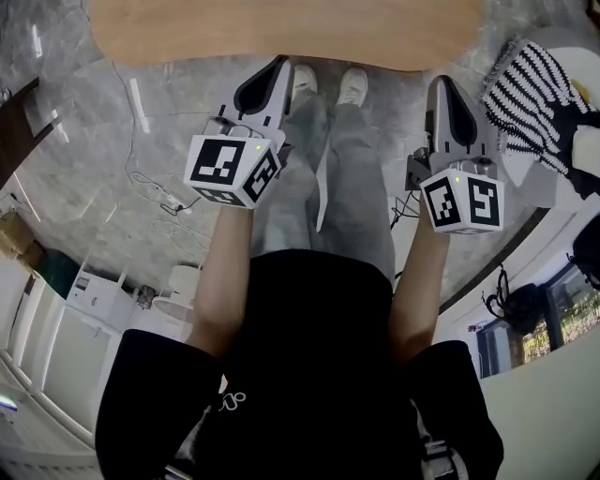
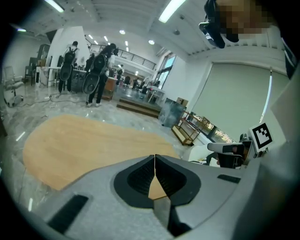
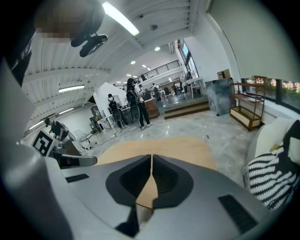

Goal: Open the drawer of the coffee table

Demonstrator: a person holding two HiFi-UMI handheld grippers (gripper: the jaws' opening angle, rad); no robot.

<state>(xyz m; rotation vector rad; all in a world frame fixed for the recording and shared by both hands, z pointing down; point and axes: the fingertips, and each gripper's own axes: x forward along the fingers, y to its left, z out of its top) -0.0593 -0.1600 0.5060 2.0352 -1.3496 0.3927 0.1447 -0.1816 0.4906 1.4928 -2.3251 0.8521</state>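
Head view: table (image 1: 281, 28), oval wooden top, lies just ahead of both fingertip pairs; drawer not in sight. Left gripper (image 1: 278, 66) and right gripper (image 1: 441, 86) side by side above person's legs, tips pointing at table's near edge. Left gripper view, right gripper view: fingers pressed together, nothing between, table top beyond tips. Striped cloth (image 1: 530, 84) right of right fingers. Cable (image 1: 155, 187) on floor left of left fingers.

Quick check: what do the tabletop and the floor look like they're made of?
Tabletop: probably wood or wood veneer, matte finish; warm tan colour, no glare.
Floor: likely polished stone or marble-look tile; grey veining and glossy reflections of the lights.
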